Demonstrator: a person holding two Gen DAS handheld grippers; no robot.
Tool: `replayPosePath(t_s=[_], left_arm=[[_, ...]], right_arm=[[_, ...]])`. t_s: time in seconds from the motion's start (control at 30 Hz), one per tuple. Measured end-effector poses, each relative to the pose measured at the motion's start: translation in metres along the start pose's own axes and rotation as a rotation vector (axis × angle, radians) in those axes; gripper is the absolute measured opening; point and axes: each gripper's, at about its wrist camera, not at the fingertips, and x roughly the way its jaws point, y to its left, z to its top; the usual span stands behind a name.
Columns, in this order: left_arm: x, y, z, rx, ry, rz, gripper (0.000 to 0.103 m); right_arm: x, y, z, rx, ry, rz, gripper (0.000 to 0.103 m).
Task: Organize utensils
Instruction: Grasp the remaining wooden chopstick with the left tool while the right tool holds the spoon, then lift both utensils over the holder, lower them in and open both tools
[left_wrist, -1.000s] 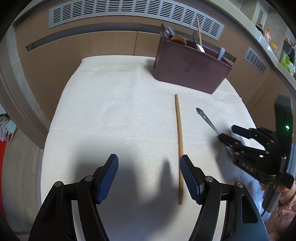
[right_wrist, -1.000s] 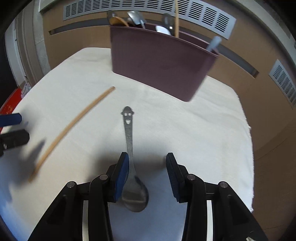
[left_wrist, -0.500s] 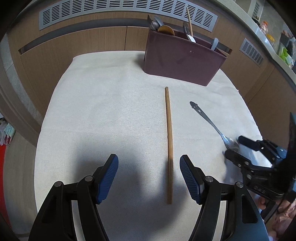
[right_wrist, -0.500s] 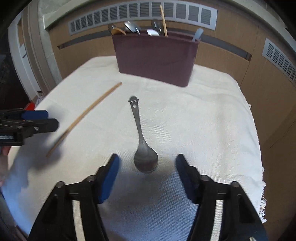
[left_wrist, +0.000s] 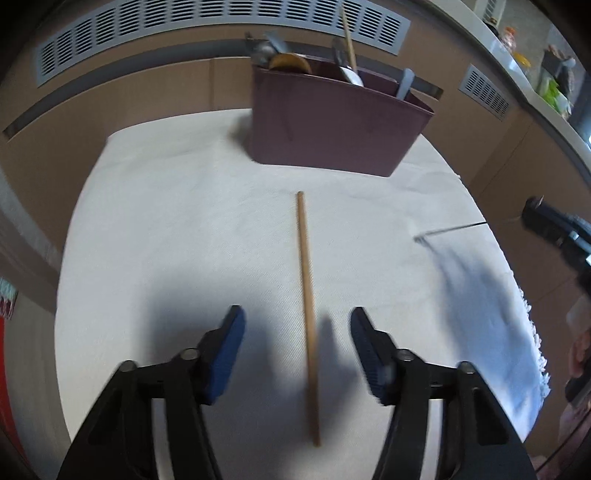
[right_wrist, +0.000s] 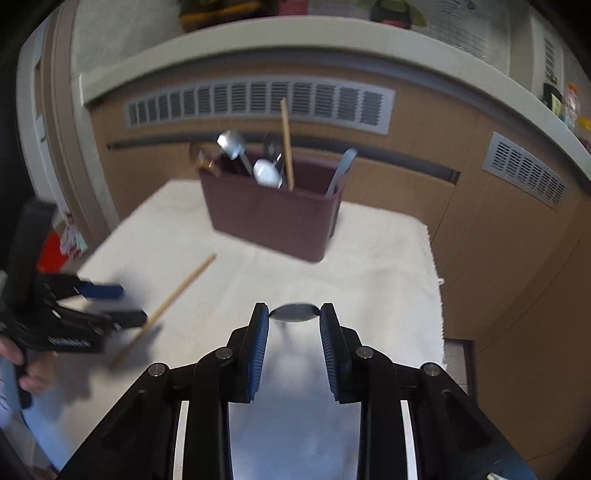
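Spoon bowl sits clamped between the right gripper's just-closed pads, lifted above the cloth. Left gripper, tilted down and closing, straddles one chopstick untouched. One maroon caddy stands behind.

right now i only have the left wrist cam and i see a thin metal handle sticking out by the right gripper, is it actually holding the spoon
observer: yes. the right gripper has just been closing its jaws, and its blue pads now clamp the spoon by its bowl, lifted off the cloth.
operator: where's the organizer from there
observer: in the right wrist view the maroon utensil organizer stands ahead of that gripper, a little to the left, with only white cloth between them.
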Motion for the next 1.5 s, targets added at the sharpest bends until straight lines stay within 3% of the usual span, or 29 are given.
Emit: replayPosePath(t_s=[0.07, 0.27, 0.4, 0.5, 0.67, 0.87, 1.03, 1.3, 1.5], left_arm=[[0.012, -0.006, 0.014, 0.031, 0.042, -0.016, 0.038], [0.057, -0.017, 0.055, 0.081, 0.196, 0.029, 0.022], [0.068, -0.023, 0.073, 0.095, 0.22, 0.061, 0.012], [0.067, -0.026, 0.072, 0.099, 0.186, 0.077, 0.006], [0.042, -0.014, 0.053, -0.053, 0.086, -0.046, 0.005], [-0.042, -0.018, 0.038, -0.105, -0.201, -0.084, 0.005], [-0.095, -0.028, 0.039, -0.087, -0.354, -0.086, 0.005], [-0.163, -0.04, 0.052, -0.048, -0.514, -0.126, 0.005], [-0.221, -0.06, 0.107, 0.034, -0.73, -0.135, 0.005]], right_arm=[[-0.005, -0.007, 0.006, 0.021, -0.017, 0.016, 0.026], [-0.009, -0.009, 0.009, 0.011, -0.038, 0.034, 0.026], [-0.01, -0.011, 0.008, 0.017, -0.051, 0.054, 0.026], [-0.008, -0.013, 0.007, 0.024, -0.053, 0.063, 0.026], [-0.008, -0.015, 0.008, 0.04, -0.05, 0.073, 0.026], [-0.02, -0.008, 0.013, 0.02, -0.068, 0.072, 0.026], [-0.032, -0.002, 0.017, 0.009, -0.075, 0.071, 0.026], [-0.062, 0.008, 0.029, -0.055, -0.118, 0.051, 0.026], [-0.101, -0.001, 0.087, -0.089, -0.249, 0.032, 0.026]])
